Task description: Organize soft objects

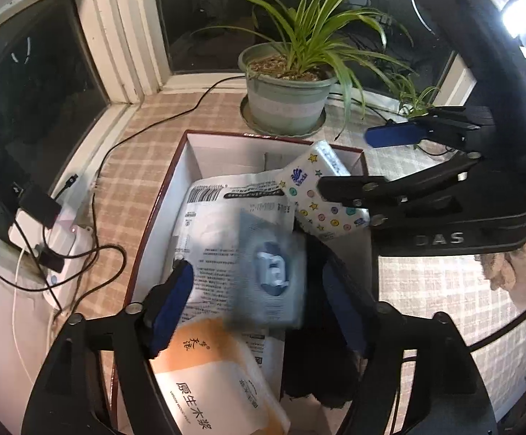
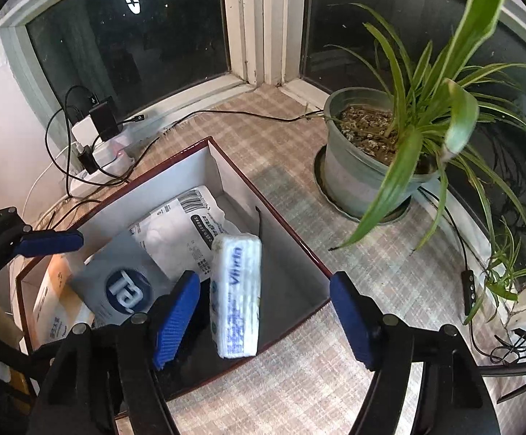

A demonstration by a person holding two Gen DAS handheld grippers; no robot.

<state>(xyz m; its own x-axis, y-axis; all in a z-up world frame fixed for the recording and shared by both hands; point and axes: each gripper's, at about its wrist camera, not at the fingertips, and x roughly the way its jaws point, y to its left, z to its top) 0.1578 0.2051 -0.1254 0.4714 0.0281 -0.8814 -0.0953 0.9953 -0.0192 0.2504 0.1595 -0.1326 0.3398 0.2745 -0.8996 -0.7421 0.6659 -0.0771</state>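
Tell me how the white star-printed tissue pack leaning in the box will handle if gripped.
The white star-printed tissue pack looks soft: its plastic wrap would likely dent under the pads. It probably weighs little for its bulk. Propped on edge against the wall of the red-rimmed cardboard box, it may topple flat if nudged.

The box (image 2: 284,253) looks like matt white card inside with a glossy dark-red rim. The tissue packs (image 2: 236,297) wear shiny, crinkled plastic film. The tablecloth (image 2: 299,166) is woven checked cloth; the plant pot (image 2: 350,177) is dull grey-green plastic.
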